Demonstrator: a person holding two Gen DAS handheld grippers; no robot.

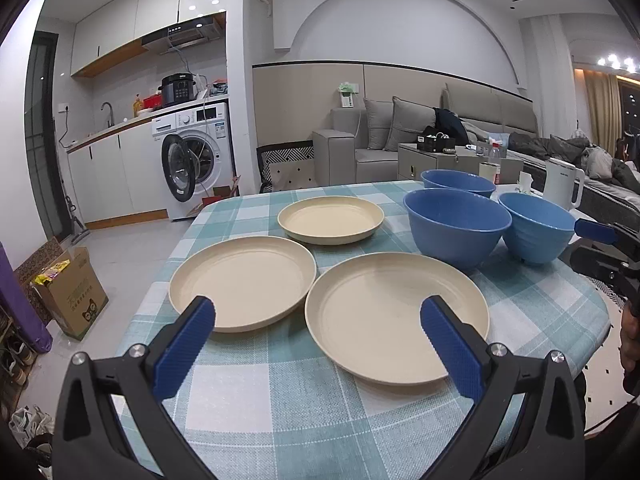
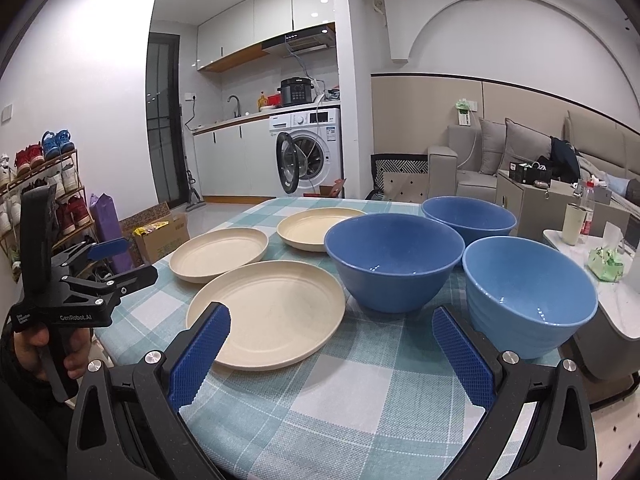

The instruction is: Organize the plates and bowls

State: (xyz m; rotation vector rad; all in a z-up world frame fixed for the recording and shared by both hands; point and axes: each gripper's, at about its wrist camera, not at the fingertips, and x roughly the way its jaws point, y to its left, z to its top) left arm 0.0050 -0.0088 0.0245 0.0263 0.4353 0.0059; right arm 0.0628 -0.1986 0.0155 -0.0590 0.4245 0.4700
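Note:
Three cream plates lie apart on the checked tablecloth: a near one [image 1: 396,316] [image 2: 268,314], a left one [image 1: 242,280] [image 2: 218,254] and a smaller far one [image 1: 331,219] [image 2: 316,226]. Three blue bowls stand upright to the right: a middle one [image 1: 456,228] [image 2: 394,260], a far one [image 1: 458,182] [image 2: 468,216] and a lighter near-right one [image 1: 536,232] [image 2: 528,296]. My left gripper [image 1: 316,320] is open and empty, above the near edges of the near and left plates. My right gripper [image 2: 332,328] is open and empty, between the near plate and the light bowl.
The round table [image 1: 304,400] has its edge close in front. A side table with a white kettle [image 1: 560,184], cup [image 2: 574,224] and tissues stands right. A cardboard box [image 1: 68,292] and shoe rack [image 2: 44,184] are on the left. A sofa lies behind.

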